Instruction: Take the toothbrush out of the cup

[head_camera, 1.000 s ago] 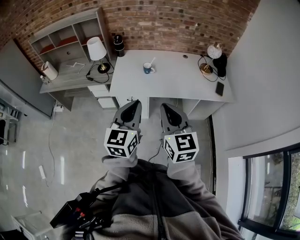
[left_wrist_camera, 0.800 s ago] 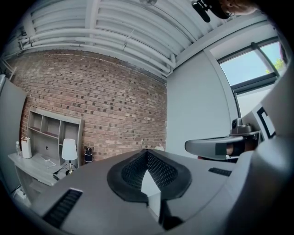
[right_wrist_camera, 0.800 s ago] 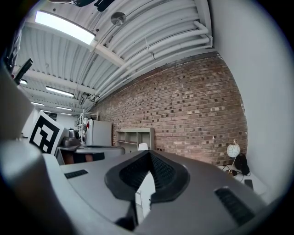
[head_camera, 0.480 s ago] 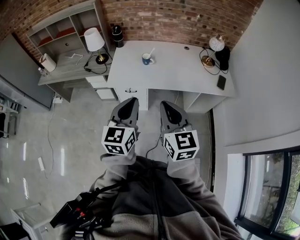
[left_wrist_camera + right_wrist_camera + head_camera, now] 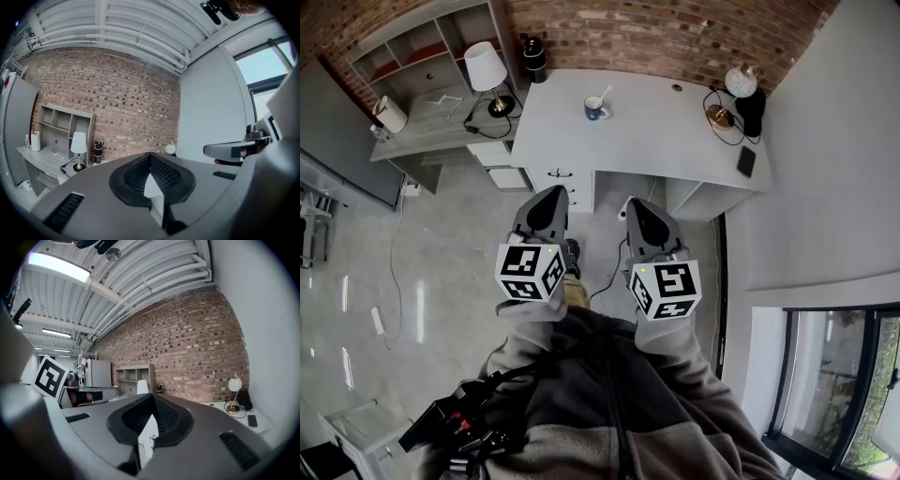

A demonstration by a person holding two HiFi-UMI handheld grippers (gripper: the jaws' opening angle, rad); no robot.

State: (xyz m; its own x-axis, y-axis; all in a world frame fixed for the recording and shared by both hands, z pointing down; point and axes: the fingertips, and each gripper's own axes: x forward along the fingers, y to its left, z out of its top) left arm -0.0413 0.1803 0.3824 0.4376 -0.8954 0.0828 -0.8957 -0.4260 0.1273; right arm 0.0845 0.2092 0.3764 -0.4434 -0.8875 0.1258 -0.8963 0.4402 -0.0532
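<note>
The toothbrush [image 5: 603, 97] leaned rightward in the cup [image 5: 595, 112] near the back edge of the worktop [image 5: 675, 141], well ahead of and about equally far from the left gripper [image 5: 551, 193] and the right gripper [image 5: 635, 204], whose fingers [image 5: 161, 177] were closed on nothing.

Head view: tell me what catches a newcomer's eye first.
The left tongs and right tongs with their black-and-white cubes fill the middle, both shut and empty. Beyond them a white desk against the brick wall bears a blue cup with the toothbrush standing in it, well apart from both tongs.
</note>
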